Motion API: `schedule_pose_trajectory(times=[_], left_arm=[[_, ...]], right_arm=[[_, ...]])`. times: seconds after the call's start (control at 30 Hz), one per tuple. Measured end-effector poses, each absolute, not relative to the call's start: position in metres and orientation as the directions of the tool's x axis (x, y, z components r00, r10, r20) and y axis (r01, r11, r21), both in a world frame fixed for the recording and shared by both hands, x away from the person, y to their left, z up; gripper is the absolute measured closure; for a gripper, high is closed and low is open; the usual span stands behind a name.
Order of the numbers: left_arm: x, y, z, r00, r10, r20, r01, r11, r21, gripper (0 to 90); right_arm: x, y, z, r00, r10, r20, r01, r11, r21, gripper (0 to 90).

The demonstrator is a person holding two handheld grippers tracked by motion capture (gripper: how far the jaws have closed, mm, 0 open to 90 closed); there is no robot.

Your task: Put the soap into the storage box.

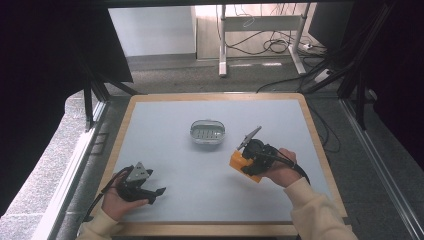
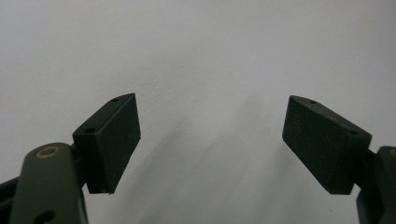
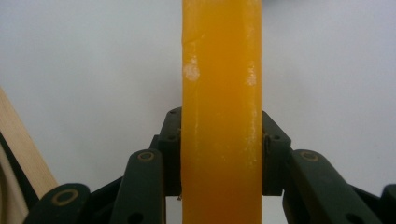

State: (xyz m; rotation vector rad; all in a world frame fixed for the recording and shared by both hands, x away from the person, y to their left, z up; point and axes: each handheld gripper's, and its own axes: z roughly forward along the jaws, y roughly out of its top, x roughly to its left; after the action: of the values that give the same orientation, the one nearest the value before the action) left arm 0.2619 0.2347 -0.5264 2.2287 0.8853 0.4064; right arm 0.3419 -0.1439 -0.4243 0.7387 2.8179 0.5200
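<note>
An orange bar of soap (image 1: 241,164) is clamped in my right gripper (image 1: 248,159) at the right of the white mat. In the right gripper view the soap bar (image 3: 221,112) stands on edge between the two black jaws, which press on both its flat sides. A metal soap dish (image 1: 207,131) with a slotted bottom rests near the mat's middle, up and left of the soap. My left gripper (image 1: 152,192) lies at the front left, held low over the mat. Its pads (image 2: 112,140) stand wide apart with nothing between them.
The white mat (image 1: 165,120) lies on a wooden table (image 1: 315,135) with a raised light rim. Black posts and frames stand to the left and right of the table. Beyond the far edge are a desk frame and cables on the floor.
</note>
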Motion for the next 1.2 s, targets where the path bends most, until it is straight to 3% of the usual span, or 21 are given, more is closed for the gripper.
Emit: schedule_pose_trajectory(times=[1.2], left_arm=[[0.262, 0.237, -0.526, 0.716, 0.697, 0.031, 0.48, -0.524, 0.704, 19.2]], right_arm=[[0.371, -0.111, -0.408, -0.915, 0.391, -0.104, 0.325, 0.863, 0.385, 61.7]])
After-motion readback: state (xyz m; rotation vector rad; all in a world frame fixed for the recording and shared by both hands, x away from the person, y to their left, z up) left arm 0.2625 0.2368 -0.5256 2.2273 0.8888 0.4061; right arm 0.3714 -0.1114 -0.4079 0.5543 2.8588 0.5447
